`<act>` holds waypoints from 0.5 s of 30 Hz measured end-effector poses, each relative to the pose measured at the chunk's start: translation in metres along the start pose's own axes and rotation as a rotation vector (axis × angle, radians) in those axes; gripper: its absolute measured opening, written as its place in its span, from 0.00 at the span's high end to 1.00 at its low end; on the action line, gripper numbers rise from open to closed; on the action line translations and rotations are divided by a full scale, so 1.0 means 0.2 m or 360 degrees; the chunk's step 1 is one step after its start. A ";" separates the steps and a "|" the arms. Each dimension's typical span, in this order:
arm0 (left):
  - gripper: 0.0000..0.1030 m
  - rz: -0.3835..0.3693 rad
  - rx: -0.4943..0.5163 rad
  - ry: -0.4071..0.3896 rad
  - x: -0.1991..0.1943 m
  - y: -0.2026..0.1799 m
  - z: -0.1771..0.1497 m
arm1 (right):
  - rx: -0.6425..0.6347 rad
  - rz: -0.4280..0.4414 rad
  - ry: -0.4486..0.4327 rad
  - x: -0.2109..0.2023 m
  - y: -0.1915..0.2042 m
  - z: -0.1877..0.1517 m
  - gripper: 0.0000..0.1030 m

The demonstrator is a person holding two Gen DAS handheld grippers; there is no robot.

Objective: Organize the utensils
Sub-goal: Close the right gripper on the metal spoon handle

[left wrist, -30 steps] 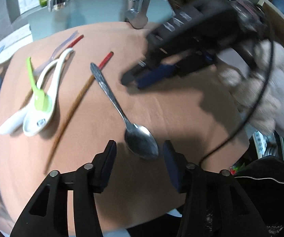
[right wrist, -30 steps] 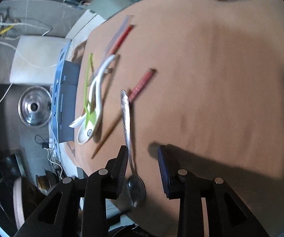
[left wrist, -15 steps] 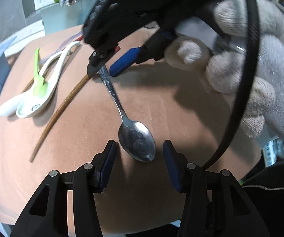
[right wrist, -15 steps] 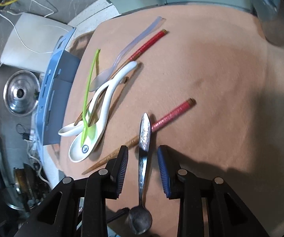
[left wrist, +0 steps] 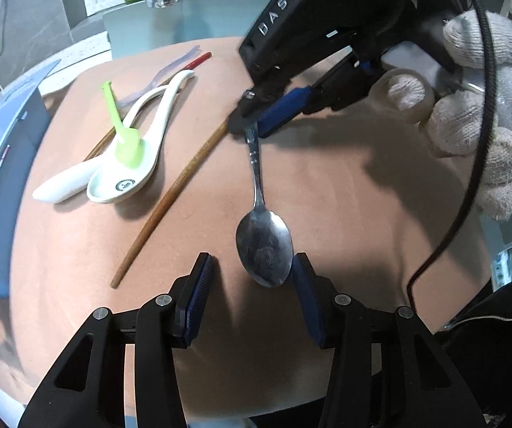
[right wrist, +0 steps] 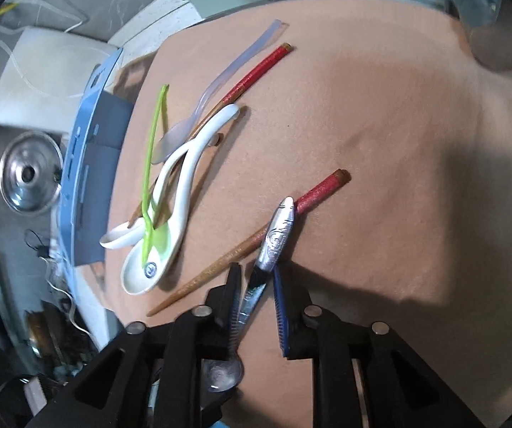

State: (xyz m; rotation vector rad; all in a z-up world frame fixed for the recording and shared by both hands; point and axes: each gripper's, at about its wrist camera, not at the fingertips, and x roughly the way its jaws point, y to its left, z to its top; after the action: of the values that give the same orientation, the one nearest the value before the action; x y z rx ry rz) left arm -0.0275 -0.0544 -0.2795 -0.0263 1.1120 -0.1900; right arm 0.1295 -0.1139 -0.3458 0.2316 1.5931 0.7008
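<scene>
On the tan table (left wrist: 327, 185), the metal spoon (left wrist: 261, 235) lies lengthwise between both tools, bowl beside the left hand-held gripper (left wrist: 252, 287), whose jaws gape empty. The right hand-held gripper (right wrist: 256, 297) straddles its handle, narrowly parted; grip uncertain. Only the right view shows the handle crossing a red-tipped chopstick (right wrist: 241, 246).

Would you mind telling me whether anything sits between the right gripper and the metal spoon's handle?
Nothing visible does. The right gripper already has the metal spoon handle between its fingers, with gaps on both sides. The handle tip lies across a red-topped chopstick, which sits just beyond the fingers. The left gripper straddles the bowl.
</scene>
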 end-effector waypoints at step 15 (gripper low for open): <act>0.67 -0.0044 0.0055 -0.0019 0.10 -0.09 0.11 | -0.0070 -0.0053 -0.0017 0.02 0.04 0.01 0.84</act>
State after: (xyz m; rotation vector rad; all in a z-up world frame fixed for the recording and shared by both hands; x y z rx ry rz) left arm -0.0023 -0.0765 -0.2848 -0.0118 1.0969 -0.2333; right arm 0.1290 -0.1052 -0.3452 0.1762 1.5662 0.7067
